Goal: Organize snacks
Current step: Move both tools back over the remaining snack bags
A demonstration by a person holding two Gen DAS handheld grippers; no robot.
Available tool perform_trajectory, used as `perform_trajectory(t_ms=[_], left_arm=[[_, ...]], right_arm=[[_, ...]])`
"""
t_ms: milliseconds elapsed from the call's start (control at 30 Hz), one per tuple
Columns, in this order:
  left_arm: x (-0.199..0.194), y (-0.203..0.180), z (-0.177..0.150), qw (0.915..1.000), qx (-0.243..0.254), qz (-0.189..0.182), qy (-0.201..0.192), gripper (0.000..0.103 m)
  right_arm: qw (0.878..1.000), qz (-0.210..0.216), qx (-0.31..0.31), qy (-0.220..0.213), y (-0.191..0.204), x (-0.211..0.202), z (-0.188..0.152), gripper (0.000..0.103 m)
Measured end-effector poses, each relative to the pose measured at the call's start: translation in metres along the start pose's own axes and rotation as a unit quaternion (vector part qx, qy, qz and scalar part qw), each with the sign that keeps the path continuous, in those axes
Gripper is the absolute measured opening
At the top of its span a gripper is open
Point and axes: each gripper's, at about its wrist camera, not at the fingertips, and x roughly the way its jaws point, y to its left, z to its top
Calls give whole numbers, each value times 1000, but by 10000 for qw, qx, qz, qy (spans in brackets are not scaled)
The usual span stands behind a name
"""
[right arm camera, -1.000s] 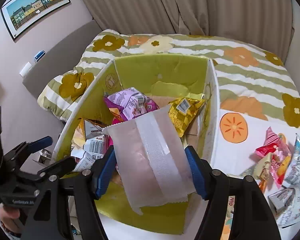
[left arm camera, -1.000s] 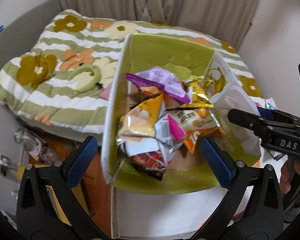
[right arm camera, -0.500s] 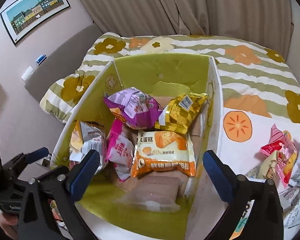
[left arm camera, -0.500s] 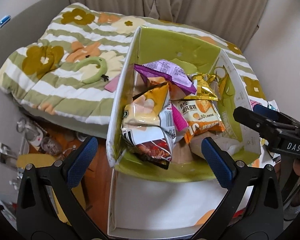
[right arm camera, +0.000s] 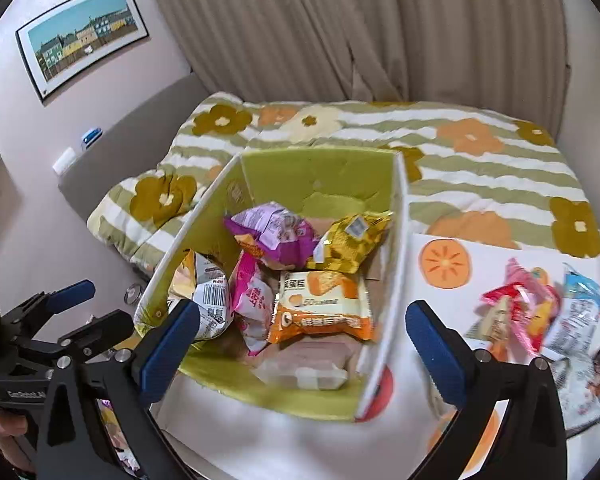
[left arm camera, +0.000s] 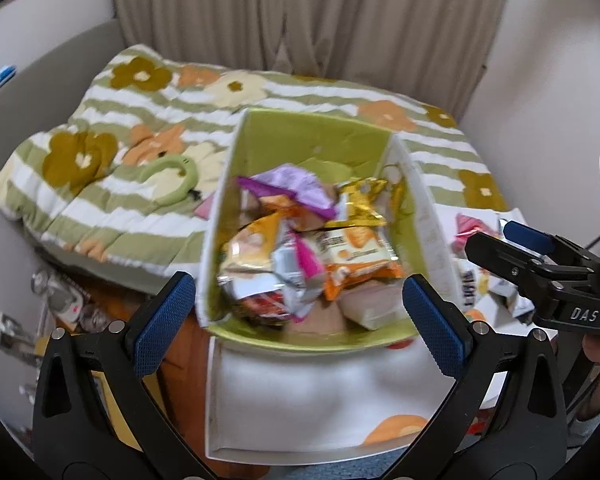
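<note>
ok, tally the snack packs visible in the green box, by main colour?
Purple pack: 1
Gold foil pack: 1
Orange-and-cream cake pack: 1
Pink pack: 1
Silver-and-yellow pack with barcode: 1
Pale translucent pack: 1
Total: 6 visible in the green-lined box; any buried underneath are hidden.

Box [right arm camera: 396,240] open above; snack packets [right arm camera: 320,300] crowd its floor, near corner seemingly free; loose packets [right arm camera: 540,312] clutter the right.
</note>
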Motion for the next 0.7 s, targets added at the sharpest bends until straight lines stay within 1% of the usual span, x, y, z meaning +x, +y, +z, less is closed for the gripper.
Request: perform_trajectory(t_ms=[100, 200, 233, 300, 400, 500, 600, 667, 700], left_arm=[[-7, -17, 3, 9995, 150, -276, -41, 102], [-9, -40, 5, 9982, 334, -502, -68, 102], [-9, -49, 6, 9974, 404, -590, -72, 102], [-6, -67, 9, 9956, 535, -760, -63, 102], [0, -96, 12, 9930, 662, -979, -17, 102], [6, -129, 14, 9903, 755, -1170, 15, 102], [15, -169, 13, 9880, 905, -1247, 49, 102], [26, -196, 13, 9874, 918, -1279, 154, 102], [34, -213, 13, 9864, 890, -1359, 267, 102]], right_arm=[[9999, -110, 93, -76, -7, -21, -1, 103], [9989, -373, 183, -200, -20, -47, -3, 103], [9979, -532, 274, -238, -28, -58, -6, 103], [9960, -721, 408, -344, -40, -75, -9, 103], [9920, -998, 573, -512, -70, -104, -15, 103], [9891, -1236, 597, -528, -101, -126, -17, 103], [9855, -1518, 568, -510, -138, -146, -22, 103], [9834, -1653, 577, -477, -165, -155, -27, 103], [9828, -1694, 591, -438, -177, -157, -29, 103]])
